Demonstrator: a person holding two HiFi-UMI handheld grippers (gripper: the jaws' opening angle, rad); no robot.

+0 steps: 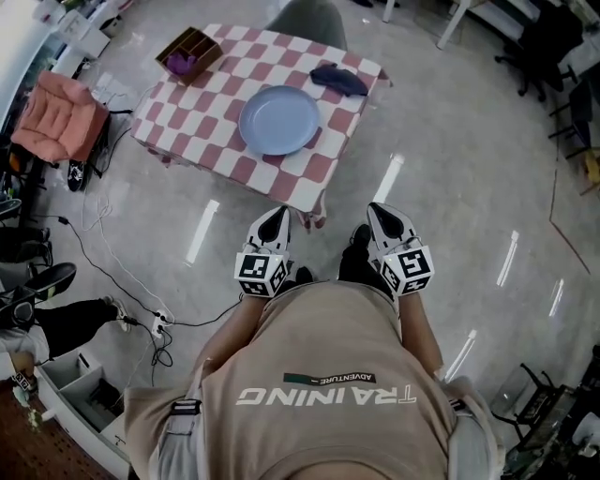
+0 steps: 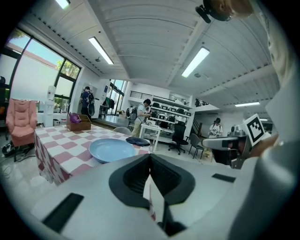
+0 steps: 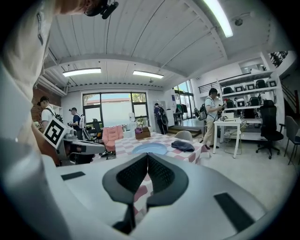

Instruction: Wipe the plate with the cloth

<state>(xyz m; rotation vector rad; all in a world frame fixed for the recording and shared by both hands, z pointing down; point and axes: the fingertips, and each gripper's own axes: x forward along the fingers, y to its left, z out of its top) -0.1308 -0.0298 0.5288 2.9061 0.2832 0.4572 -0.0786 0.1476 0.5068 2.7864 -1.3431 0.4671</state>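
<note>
A pale blue plate [image 1: 279, 120] lies empty in the middle of a red-and-white checked table [image 1: 178, 112]. A dark blue cloth [image 1: 339, 79] lies crumpled near the table's far right corner. Both grippers are held close to the person's body, short of the table. My left gripper [image 1: 277, 218] and my right gripper [image 1: 378, 214] are both shut with nothing in them. In the left gripper view the plate [image 2: 111, 149] and the cloth [image 2: 138, 140] lie ahead, beyond the shut jaws. The right gripper view shows the plate [image 3: 150, 148] and the cloth [image 3: 183, 146] further off.
A wooden box [image 1: 189, 53] with a purple thing in it stands at the table's far left corner. A grey chair [image 1: 309, 21] is behind the table, a pink armchair [image 1: 58, 111] to the left. Cables [image 1: 103, 253] run over the floor at left. Several people stand at desks in the background.
</note>
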